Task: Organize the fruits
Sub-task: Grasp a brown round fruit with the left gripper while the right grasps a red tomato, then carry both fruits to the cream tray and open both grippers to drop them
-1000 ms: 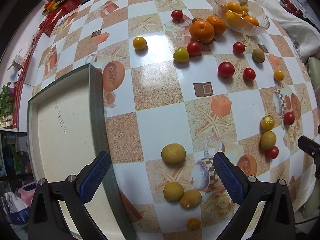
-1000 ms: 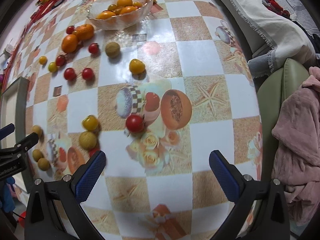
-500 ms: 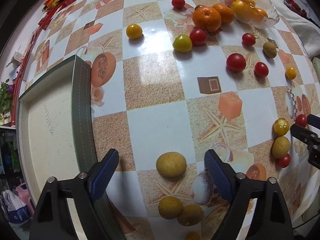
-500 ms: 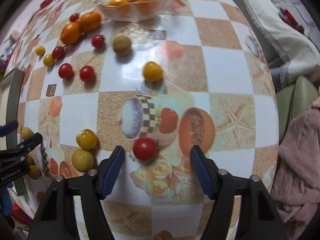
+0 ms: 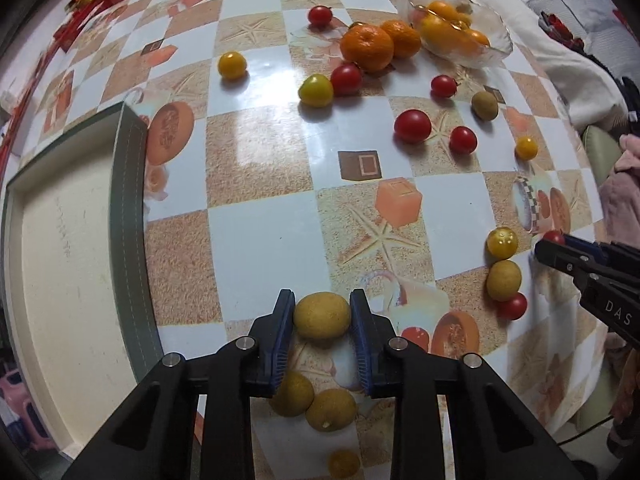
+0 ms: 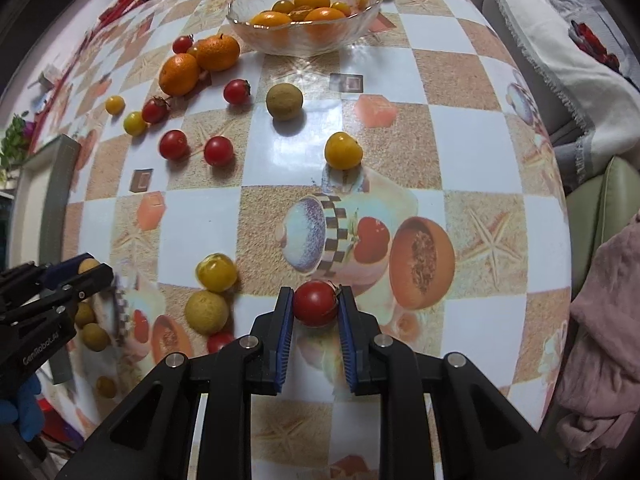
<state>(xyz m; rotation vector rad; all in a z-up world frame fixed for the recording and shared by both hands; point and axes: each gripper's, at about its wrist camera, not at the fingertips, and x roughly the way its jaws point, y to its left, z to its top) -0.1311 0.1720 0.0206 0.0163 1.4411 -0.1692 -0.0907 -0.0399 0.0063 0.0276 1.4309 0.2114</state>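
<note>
Pinching from both sides, the left claw (image 5: 322, 316) has just closed its blue pads on a tan round fruit (image 5: 322, 315) lying on the patterned bench (image 5: 260, 248), near the green-rimmed tray (image 5: 128, 216). The right claw (image 6: 315, 305) has likewise just closed and grips a red cherry tomato (image 6: 315, 303) on the bench. More tomatoes and two mandarins (image 6: 196, 62) lie scattered before the glass bowl (image 6: 304, 40) of orange fruit.

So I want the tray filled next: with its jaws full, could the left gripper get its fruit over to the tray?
Probably yes. The left gripper is shut on the tan fruit, and the tray lies just to its left with bare tablecloth between and no fruit in the way.
</note>
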